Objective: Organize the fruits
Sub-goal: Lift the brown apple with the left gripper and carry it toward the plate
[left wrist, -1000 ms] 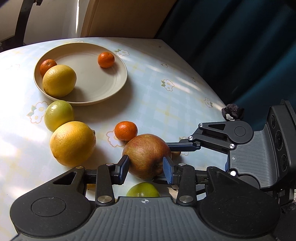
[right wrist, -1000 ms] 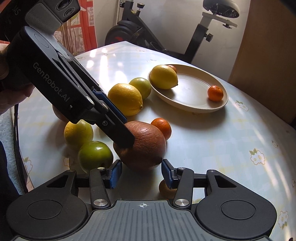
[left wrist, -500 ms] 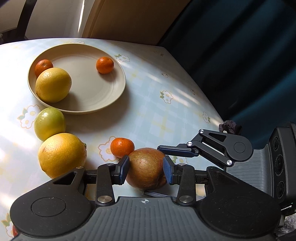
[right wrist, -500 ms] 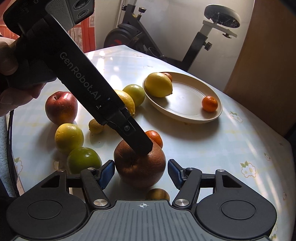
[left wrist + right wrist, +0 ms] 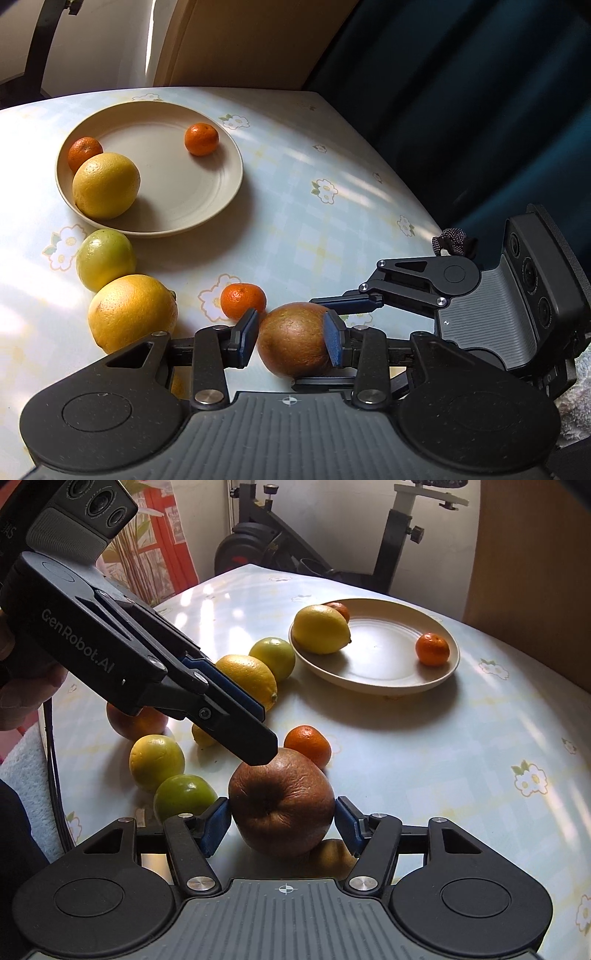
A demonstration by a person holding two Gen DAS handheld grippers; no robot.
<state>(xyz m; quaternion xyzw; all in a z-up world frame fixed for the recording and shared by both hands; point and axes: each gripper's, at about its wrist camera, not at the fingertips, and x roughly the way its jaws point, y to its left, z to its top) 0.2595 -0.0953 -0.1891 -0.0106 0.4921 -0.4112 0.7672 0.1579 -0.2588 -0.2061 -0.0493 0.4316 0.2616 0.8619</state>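
Note:
A wrinkled brown apple (image 5: 295, 341) (image 5: 282, 801) is up off the table between both grippers. My left gripper (image 5: 290, 341) is shut on it; its fingers (image 5: 255, 744) come in from the left in the right wrist view. My right gripper (image 5: 282, 825) is open, its pads just clear of the apple's sides; it also shows in the left wrist view (image 5: 347, 301). A beige plate (image 5: 207, 206) (image 5: 388, 679) holds a yellow lemon (image 5: 105, 184) and two mandarins (image 5: 201, 138).
On the flowered tablecloth lie a mandarin (image 5: 243, 300), a large yellow citrus (image 5: 131, 312), a green-yellow citrus (image 5: 105, 258), a green lime (image 5: 184, 797), a yellow fruit (image 5: 157, 762) and a red apple (image 5: 135, 722). The table edge (image 5: 406, 192) runs right. An exercise bike (image 5: 332, 535) stands behind.
The apple has been lifted off the table in my left gripper. My right gripper has opened wider and now brackets the apple. The plate looks farther away in both views.

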